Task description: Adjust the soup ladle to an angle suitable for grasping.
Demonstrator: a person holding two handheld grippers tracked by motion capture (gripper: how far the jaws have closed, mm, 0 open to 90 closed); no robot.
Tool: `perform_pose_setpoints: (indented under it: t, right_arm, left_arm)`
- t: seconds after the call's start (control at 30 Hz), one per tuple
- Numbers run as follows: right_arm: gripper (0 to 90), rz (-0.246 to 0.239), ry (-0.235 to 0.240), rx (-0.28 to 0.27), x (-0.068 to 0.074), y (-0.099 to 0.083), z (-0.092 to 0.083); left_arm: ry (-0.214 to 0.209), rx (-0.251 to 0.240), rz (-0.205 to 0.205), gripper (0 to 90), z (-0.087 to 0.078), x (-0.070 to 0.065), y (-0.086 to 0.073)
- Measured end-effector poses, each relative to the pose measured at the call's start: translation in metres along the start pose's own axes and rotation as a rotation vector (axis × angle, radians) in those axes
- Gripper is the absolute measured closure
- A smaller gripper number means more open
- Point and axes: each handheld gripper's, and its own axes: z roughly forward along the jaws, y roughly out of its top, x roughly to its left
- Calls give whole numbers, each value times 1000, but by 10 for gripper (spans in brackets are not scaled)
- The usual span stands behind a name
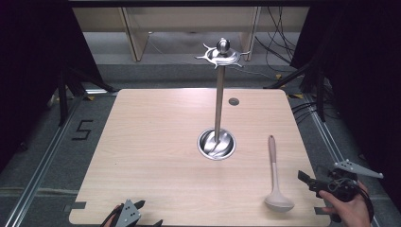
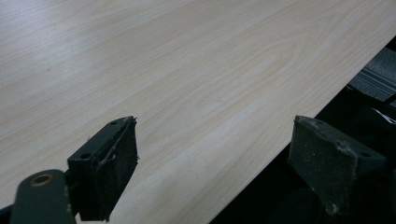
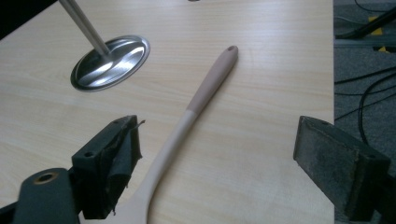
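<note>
A: Starting at the left, we see the left gripper at the near edge of the table, half cut off by the bottom of the high view. In its own view its jaws stand wide apart over bare wood, with nothing between them.

B: Moving toward the middle, we have the metal stand: a round base, an upright pole and a hooked crown on top. In the right gripper view the pole runs out of the frame, so we cannot see its top there.

A: Right of that lies the ladle, flat on the table near the right front corner. Its long axis runs front to back, with the handle end pointing away from us and the bowl toward the near edge.

B: In the right gripper view the bowl is cut off at the bottom edge.

A: Farthest right, the right gripper sits in the hand, jaws wide open, holding nothing, just beside the ladle's bowl.
</note>
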Motion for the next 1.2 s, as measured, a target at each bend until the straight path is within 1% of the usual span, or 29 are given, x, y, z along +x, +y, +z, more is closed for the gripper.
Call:
perform_pose_setpoints:
  t: [0.03,0.1,0.13,0.17,0.2,0.23,0.33,0.37,0.4,0.43,0.47,0.5,0.53,0.57,0.6,0.63,0.67,0.7,0.77,0.8,0.83,0.87,0.93,0.97,1.0,1.03,1.07,1.17,1.2]
  right_arm:
    - [162,-8,6,15,4,6,2]
    - [165,-14,-1,22,6,9,3]
    - [168,-23,13,13,8,11,5]
    - [174,-42,-4,23,12,18,6]
    - [176,-59,2,9,13,20,9]
    - [181,-71,-12,21,15,24,10]
    - [222,-68,0,18,21,30,11]
    - [226,-106,-3,22,27,36,16]
    - [233,-127,-4,22,27,39,18]
    - [249,-134,-6,29,29,41,20]
    - [249,-134,-6,29,29,41,20]
    - [256,-145,-15,46,33,45,23]
    - [256,-145,-15,46,33,45,23]
    - [258,-155,-28,53,34,47,25]
    - [260,-170,-34,68,34,48,26]
    - [264,-181,-47,86,35,50,28]
    - [271,-209,-44,100,34,54,31]
    - [271,-198,-54,108,36,54,33]
    - [278,-205,-47,117,34,55,36]
    - [309,-235,-48,123,33,57,42]
    - [309,-235,-48,123,33,57,42]
    - [321,-256,-55,142,31,58,48]
    - [332,-249,-63,140,33,57,52]
    - [366,-231,-57,179,35,58,57]
    - [373,-220,-49,200,35,58,60]
    - [373,-220,-49,200,35,58,60]
    - [392,-230,-66,239,36,56,68]
    - [445,-246,-66,286,35,55,77]
    - [485,-266,-65,300,33,55,80]
  left_arm:
    - [0,-14,-17,149,1,-1,0]
    - [-1,-10,-12,149,0,0,0]
    - [0,-1,-10,149,0,0,0]
    - [7,15,6,149,0,1,0]
    - [10,16,7,150,1,1,0]
    - [9,21,19,149,0,1,0]
    - [8,13,15,149,0,1,0]
    - [4,-8,-4,149,0,0,0]
    - [-2,-11,0,149,0,0,0]
    - [2,0,14,150,-1,1,0]
    - [2,0,14,150,-1,1,0]
    - [1,-2,-12,150,0,0,0]
    - [-3,-11,-6,150,1,0,0]
    - [-4,0,16,149,0,1,0]
    - [10,22,21,149,0,2,0]
    - [6,28,23,150,-1,2,0]
    - [8,26,22,150,0,1,0]
    - [10,24,17,150,0,1,0]
    - [14,18,13,150,0,2,0]
    - [2,-2,-12,150,1,0,0]
    - [2,-2,-12,149,1,0,0]
    - [9,25,11,150,0,2,0]
    - [6,15,2,150,0,2,0]
    - [-1,-6,-13,149,1,2,0]
    - [-3,0,-9,150,1,2,0]
    - [-3,0,-9,149,1,2,0]
    - [-2,1,-5,150,1,2,0]
    - [-7,-2,-8,150,1,2,0]
    - [8,16,-10,150,0,3,-1]
